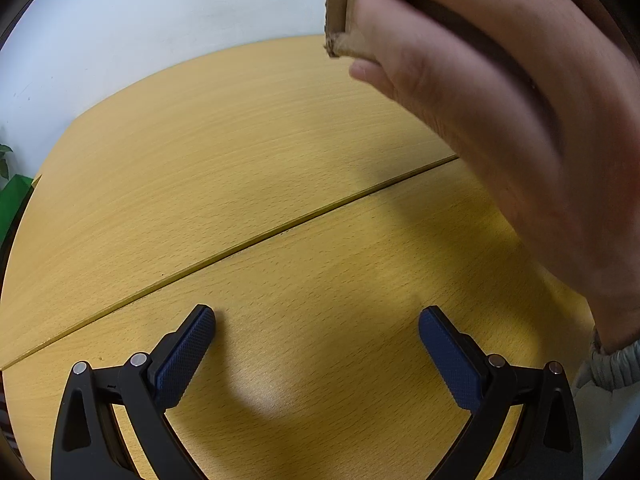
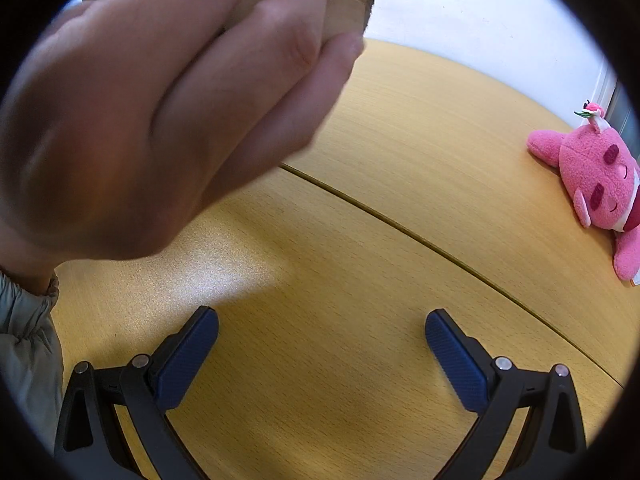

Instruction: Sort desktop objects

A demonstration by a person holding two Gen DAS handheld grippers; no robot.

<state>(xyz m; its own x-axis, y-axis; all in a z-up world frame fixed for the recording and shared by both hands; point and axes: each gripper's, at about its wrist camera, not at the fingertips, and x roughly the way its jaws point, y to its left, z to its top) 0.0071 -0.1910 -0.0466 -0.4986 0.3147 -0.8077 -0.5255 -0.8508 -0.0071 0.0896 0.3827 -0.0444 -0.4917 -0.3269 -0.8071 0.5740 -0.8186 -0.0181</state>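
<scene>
A bare hand (image 1: 500, 120) holds a brown cardboard piece (image 1: 340, 4) above the wooden table (image 1: 240, 160) at the upper right of the left wrist view. The same hand (image 2: 160, 120) and cardboard (image 2: 348, 4) fill the upper left of the right wrist view. My left gripper (image 1: 317, 320) is open and empty just above the table. My right gripper (image 2: 322, 324) is open and empty too. A pink plush toy (image 2: 596, 176) lies on the table (image 2: 400, 160) at the far right of the right wrist view, well away from the right gripper.
A seam (image 1: 280, 232) runs across the tabletop between two boards. A white wall (image 1: 160, 20) stands behind the table. A green object and plant leaves (image 1: 12, 196) show past the table's left edge. A grey sleeve cuff (image 2: 24, 320) is at the left.
</scene>
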